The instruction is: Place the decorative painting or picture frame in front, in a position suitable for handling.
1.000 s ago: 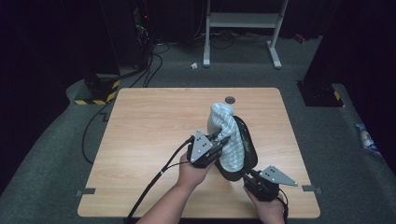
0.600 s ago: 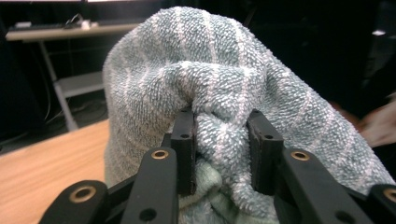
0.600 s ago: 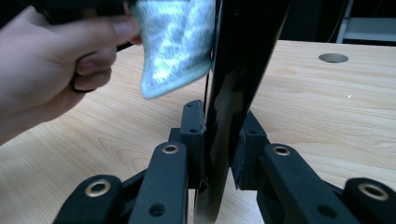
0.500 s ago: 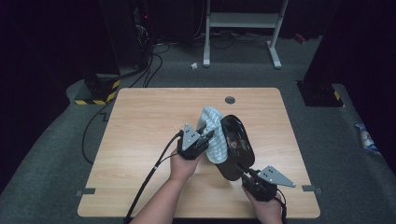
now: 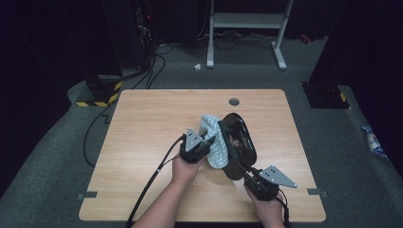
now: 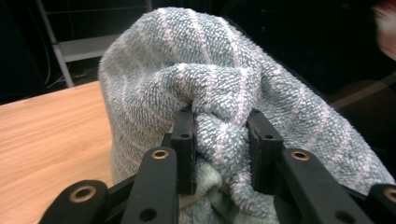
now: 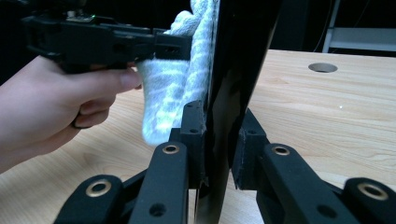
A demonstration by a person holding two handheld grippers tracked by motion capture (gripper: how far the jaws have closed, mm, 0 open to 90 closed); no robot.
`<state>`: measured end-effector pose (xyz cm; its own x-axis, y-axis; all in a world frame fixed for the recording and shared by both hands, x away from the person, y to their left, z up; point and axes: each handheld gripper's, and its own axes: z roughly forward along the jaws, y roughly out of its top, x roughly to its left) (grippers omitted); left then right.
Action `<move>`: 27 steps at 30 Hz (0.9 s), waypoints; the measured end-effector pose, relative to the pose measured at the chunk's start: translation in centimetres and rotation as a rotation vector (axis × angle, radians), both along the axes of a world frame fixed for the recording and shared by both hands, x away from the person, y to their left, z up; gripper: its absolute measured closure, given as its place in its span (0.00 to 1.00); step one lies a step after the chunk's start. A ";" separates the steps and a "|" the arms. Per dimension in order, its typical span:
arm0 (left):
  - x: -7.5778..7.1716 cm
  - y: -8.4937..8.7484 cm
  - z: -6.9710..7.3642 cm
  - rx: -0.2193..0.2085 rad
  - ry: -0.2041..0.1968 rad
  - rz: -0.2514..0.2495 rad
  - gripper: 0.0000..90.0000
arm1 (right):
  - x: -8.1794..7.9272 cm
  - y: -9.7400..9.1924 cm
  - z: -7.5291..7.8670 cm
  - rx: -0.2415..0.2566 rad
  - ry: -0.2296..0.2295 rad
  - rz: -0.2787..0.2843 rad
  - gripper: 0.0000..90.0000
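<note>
left gripper (image 5: 207, 141) sits near the middle of the wooden table (image 5: 142, 123) in my high view, its jaws pinched tight on a bunched fold of the pale blue-green striped towel (image 5: 213, 142). through the left gripper view i see the towel (image 6: 224, 93) bulging up and over both jaws, a ridge of terry cloth squeezed between them, so that gripper is clamped on cloth with almost no gap left. my right gripper (image 5: 244, 169) is nearer the front edge of the table, to the right, and its jaws are closed on the lower edge of a glossy black plate (image 5: 237, 142) that stands tilted up off the table. in the right gripper view the black plate (image 7: 238, 70) rises on edge straight out of the two jaws, gripped on both faces, and the towel (image 7: 187, 70) is pressed against its left face. i also see my left hand (image 7: 60, 107) there, wrapped round the left gripper (image 7: 182, 44). the towel lies between the two grippers, touching the plate. a round grommet hole (image 5: 234, 101) sits in the table further back, well apart from all this.
</note>
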<state>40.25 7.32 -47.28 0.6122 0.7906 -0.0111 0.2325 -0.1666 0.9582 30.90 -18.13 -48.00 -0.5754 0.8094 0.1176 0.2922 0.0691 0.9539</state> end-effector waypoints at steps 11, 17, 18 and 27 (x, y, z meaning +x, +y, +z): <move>-2.3 -0.6 1.3 -0.042 -0.042 -0.062 0.76 | 0.1 -0.1 -0.1 0.000 -0.001 0.014 0.86; -2.8 -0.9 3.3 -0.089 -0.086 -0.072 0.76 | 0.0 0.1 -0.1 -0.010 -0.011 0.018 0.86; -2.8 -1.0 3.5 -0.089 -0.089 -0.072 0.76 | 0.0 0.1 -0.1 -0.008 -0.009 0.018 0.86; -0.4 -0.8 2.2 -0.064 -0.048 -0.023 0.76 | 0.2 -0.2 -0.1 0.005 0.005 0.012 0.85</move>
